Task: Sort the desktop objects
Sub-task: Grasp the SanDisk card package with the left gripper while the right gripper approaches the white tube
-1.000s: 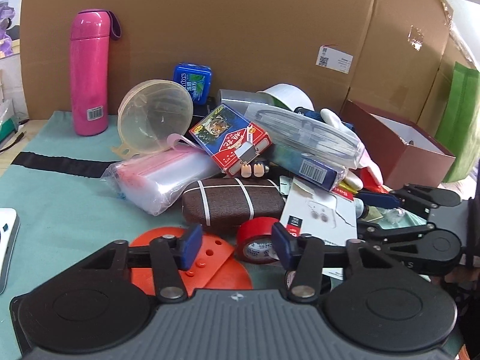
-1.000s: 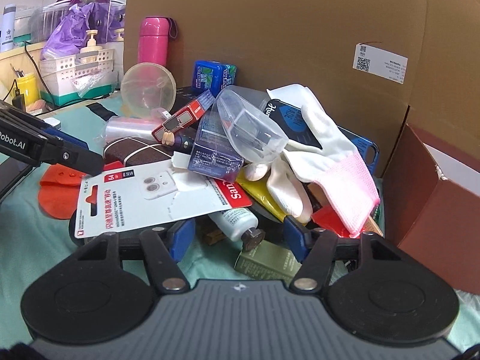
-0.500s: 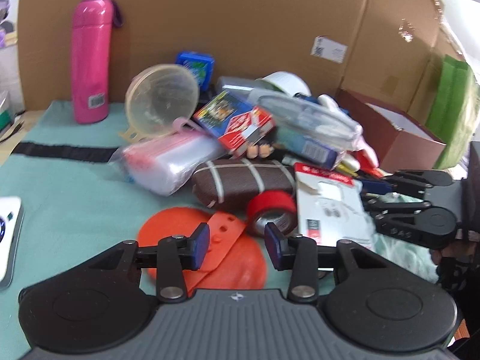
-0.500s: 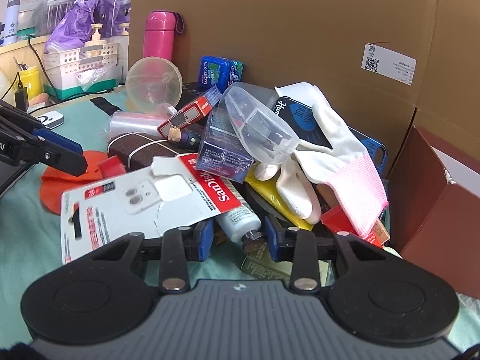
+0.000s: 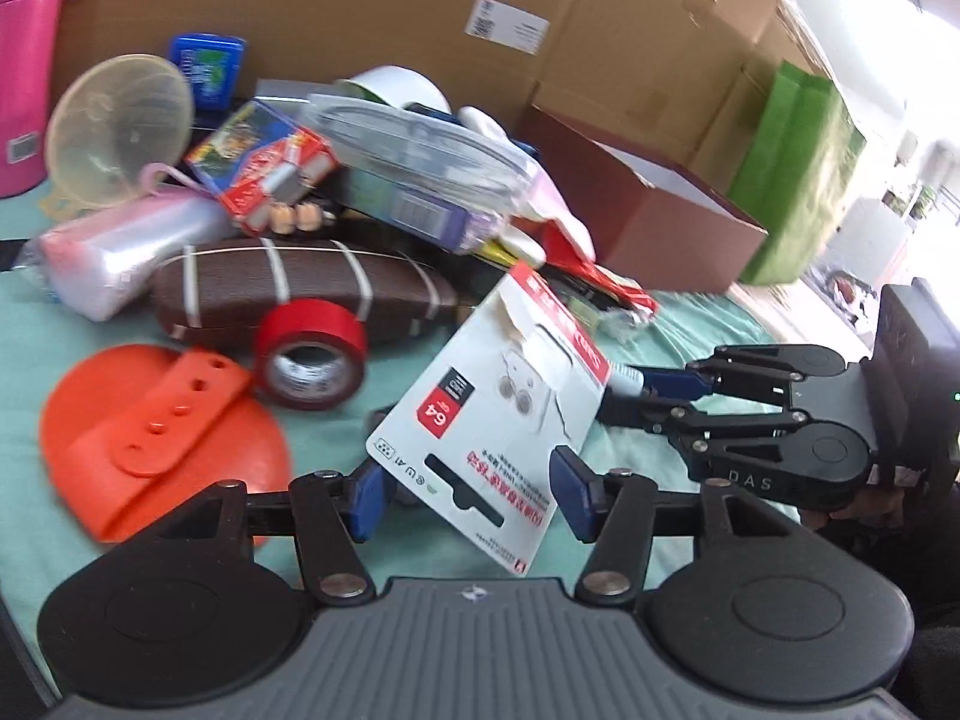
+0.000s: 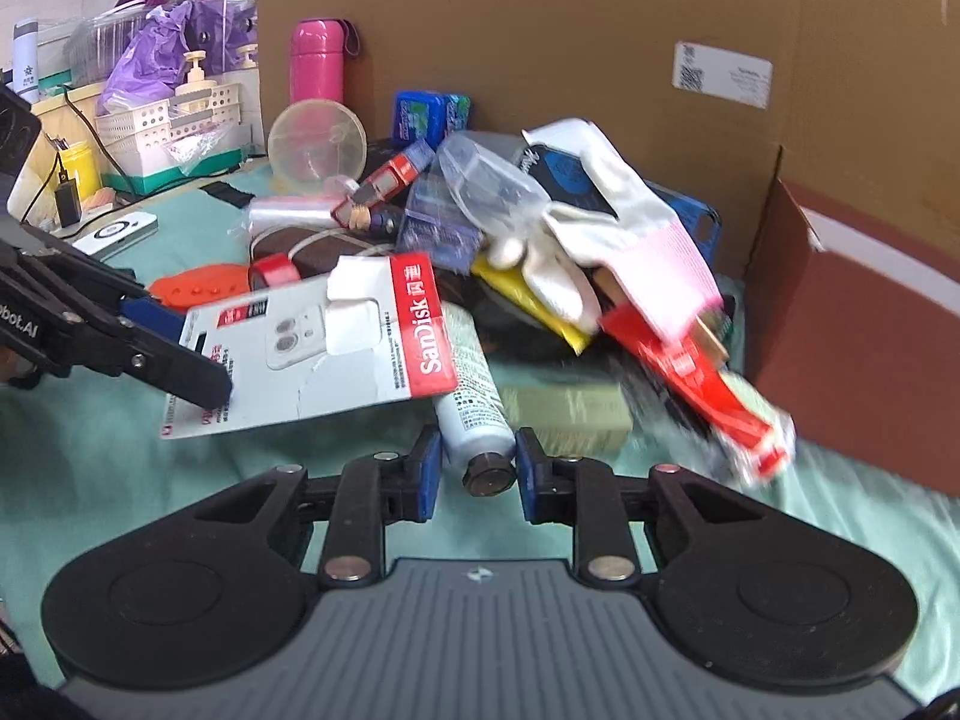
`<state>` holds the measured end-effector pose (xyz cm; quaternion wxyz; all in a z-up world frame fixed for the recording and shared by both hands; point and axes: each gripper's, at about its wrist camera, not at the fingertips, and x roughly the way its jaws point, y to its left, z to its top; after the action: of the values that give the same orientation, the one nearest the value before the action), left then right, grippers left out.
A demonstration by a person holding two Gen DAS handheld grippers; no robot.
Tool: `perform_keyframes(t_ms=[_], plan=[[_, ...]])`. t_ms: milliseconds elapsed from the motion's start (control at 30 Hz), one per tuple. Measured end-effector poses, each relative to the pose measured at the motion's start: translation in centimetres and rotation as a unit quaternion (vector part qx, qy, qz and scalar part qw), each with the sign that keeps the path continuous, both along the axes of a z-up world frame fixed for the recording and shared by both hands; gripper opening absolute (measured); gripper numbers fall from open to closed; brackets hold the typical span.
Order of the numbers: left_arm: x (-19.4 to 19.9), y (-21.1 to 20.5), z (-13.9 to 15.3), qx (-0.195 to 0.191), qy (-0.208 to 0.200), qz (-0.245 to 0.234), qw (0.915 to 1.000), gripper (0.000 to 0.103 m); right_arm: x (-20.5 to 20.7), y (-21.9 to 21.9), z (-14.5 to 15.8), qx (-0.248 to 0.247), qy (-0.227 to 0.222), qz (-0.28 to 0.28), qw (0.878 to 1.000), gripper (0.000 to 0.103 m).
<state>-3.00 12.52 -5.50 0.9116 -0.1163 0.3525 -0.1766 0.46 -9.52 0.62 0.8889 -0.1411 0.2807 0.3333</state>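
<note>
A heap of desktop objects lies on a teal cloth (image 5: 336,432). My right gripper (image 6: 477,468) is shut on a white tube with a black cap (image 6: 474,396), pulled from the heap; it shows from the side in the left wrist view (image 5: 606,402). A white SanDisk card package (image 6: 312,342) rests tilted over the tube. In the left wrist view the package (image 5: 498,414) hangs between the open fingers of my left gripper (image 5: 468,495), which holds nothing. A red tape roll (image 5: 309,354) and an orange silicone piece (image 5: 156,438) lie left of it.
A brown case (image 5: 300,288), clear funnel (image 5: 120,126), zip bags (image 5: 120,246), pink bottle (image 6: 317,63), white glove (image 6: 624,222) and red wrapper (image 6: 696,384) fill the heap. A maroon box (image 6: 864,348) stands right. Cardboard (image 6: 540,18) walls the back.
My right gripper closed on the tube and drew it back, dragging the card package and wrapper along. My left gripper opened wider and swung right toward the package.
</note>
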Motion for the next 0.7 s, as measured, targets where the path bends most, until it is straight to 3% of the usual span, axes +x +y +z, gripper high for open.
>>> perform_keyframes(t_ms=[133,233,300,533,700], plan=[[0.3,-1.5,-0.1,0.013,-0.001,-0.013,0.9998,0.066,-1.1,-1.6,-0.6,-0.004,0.016,-0.008,1.0,0.025],[0.3,-2.4,0.1,0.013,-0.005,-0.027,0.9995,0.058,-1.6,-1.9,-0.5,-0.013,0.012,0.001,1.0,0.025],[0.2,-3.0,0.4,0.015,-0.005,-0.037,0.9992,0.046,-1.5,-1.8,-0.4,-0.011,0.01,0.001,1.0,0.026],[0.3,-5.1,0.9,0.004,-0.017,-0.062,0.9979,0.046,-0.9,-1.2,-0.4,-0.003,0.01,0.005,1.0,0.029],[2.0,-6.4,0.5,-0.014,-0.002,-0.057,0.9983,0.047,-0.9,-1.1,-0.4,-0.003,0.008,0.007,1.0,0.03]])
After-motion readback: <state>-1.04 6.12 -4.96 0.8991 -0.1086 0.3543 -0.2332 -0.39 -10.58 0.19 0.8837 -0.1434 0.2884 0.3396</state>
